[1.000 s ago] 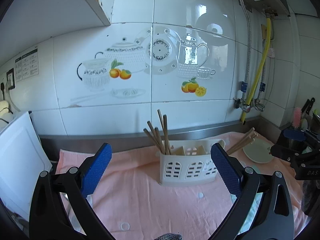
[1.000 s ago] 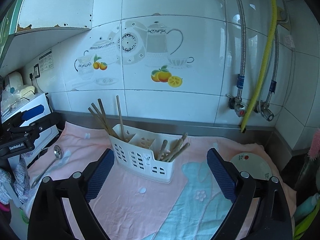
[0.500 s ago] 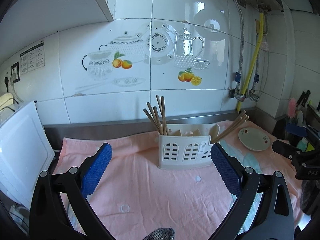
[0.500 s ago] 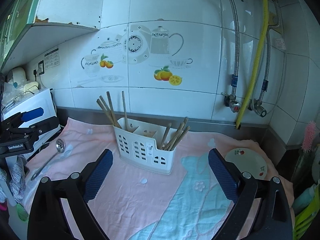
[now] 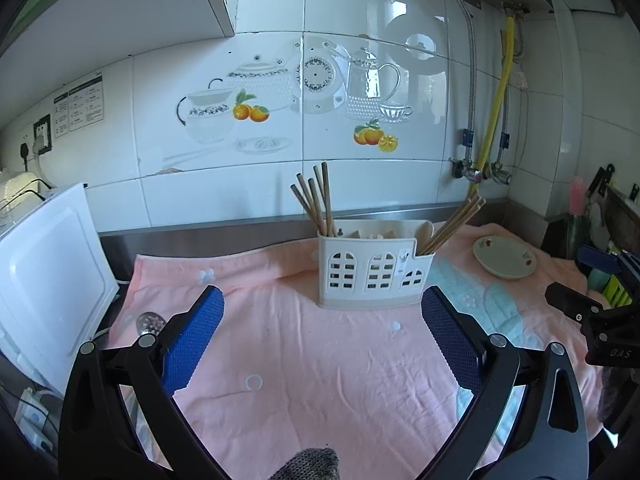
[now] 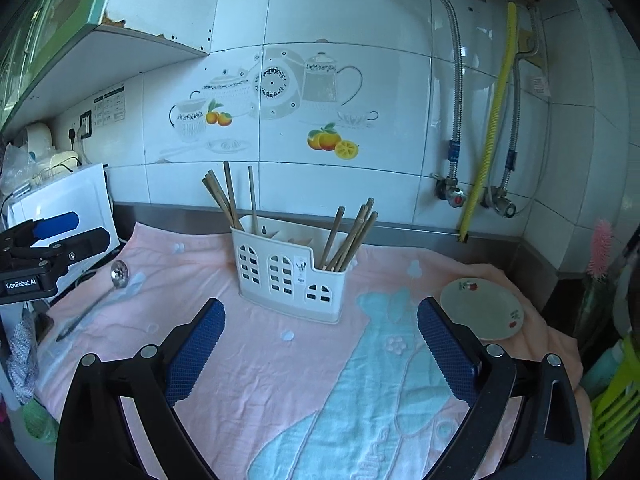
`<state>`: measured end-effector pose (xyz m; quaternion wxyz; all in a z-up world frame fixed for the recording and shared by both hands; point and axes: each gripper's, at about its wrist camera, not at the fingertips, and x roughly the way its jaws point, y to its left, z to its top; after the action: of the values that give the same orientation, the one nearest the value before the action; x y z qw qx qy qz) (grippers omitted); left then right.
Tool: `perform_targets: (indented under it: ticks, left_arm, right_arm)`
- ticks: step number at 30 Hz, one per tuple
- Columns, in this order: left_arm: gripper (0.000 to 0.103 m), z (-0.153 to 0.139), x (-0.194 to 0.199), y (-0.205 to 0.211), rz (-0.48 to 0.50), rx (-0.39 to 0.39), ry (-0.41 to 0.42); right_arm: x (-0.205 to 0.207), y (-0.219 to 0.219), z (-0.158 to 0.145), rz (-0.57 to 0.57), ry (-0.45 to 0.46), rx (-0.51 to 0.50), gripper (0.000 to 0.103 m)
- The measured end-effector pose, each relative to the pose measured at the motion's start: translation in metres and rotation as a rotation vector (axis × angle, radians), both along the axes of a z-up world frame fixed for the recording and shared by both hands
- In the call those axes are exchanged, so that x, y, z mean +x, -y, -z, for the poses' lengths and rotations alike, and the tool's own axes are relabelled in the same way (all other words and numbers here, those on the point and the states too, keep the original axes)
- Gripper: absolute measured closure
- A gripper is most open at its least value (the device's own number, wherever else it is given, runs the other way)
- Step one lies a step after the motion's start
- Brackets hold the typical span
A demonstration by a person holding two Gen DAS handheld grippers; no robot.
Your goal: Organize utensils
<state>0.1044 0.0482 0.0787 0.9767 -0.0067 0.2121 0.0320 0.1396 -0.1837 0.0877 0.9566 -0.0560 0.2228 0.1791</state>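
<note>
While both grippers hovered empty above the pink towel (image 6: 280, 380), one utensil lay outside the white caddy (image 6: 292, 276): a slotted metal spoon (image 6: 96, 296) on the towel's left side. The left gripper (image 5: 320, 336) had its blue pads spread wide, and so did the right gripper (image 6: 320, 336); neither held anything. From the left gripper, the spoon's bowl (image 5: 150, 322) showed just beside its left pad, low and to the left. The spoon's handle ran diagonally from the bowl, on the wall side, down toward the towel's near left edge. The caddy stood ahead at centre, chopsticks (image 6: 348, 236) leaning in its end compartments. The left hand looked clearly nearer the spoon, so it seemed the natural one to reach.
</note>
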Motion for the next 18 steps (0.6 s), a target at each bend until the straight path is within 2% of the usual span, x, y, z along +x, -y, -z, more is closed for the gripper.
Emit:
perform_targets:
  ticks: [5, 15, 18]
  left_arm:
    - [0.005, 0.009, -0.013, -0.001, -0.008, 0.007, -0.006]
    - [0.005, 0.023, -0.031, -0.005, -0.012, -0.029, -0.031]
    - [0.005, 0.028, -0.037, -0.004, -0.015, -0.025, -0.038]
  right_arm:
    - [-0.015, -0.001, 0.008, 0.017, 0.005, -0.017, 0.009]
    - [-0.035, 0.008, 0.027, 0.022, -0.065, 0.073, 0.008]
    - [-0.042, 0.007, 0.03, 0.023, -0.067, 0.068, 0.008]
